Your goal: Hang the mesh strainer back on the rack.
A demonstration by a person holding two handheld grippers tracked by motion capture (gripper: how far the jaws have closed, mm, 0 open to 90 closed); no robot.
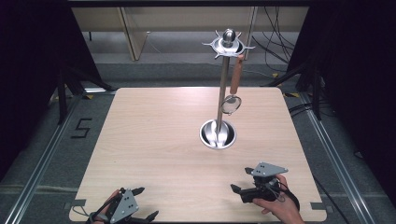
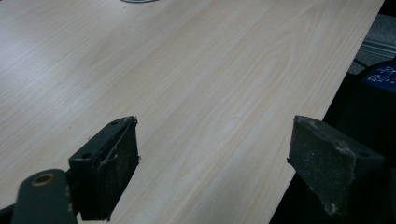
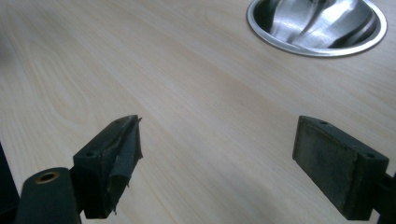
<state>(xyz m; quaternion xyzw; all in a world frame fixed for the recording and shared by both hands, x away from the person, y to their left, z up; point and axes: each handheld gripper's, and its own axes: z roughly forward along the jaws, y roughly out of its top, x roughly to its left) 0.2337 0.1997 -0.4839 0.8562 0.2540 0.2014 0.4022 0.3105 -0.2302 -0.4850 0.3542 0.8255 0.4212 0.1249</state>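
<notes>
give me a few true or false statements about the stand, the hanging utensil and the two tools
1. A utensil with a brown handle hangs from the metal stand. True.
2. The right tool grips the utensil. False: its jaws stand open and empty above the table, apart from the stand.
3. The left tool is shut. False: the left gripper view shows its jaws wide apart with bare table between them.
4. The stand's round base lies ahead of the right tool. True.
5. Several utensils hang from the stand. False: one hangs there.
</notes>
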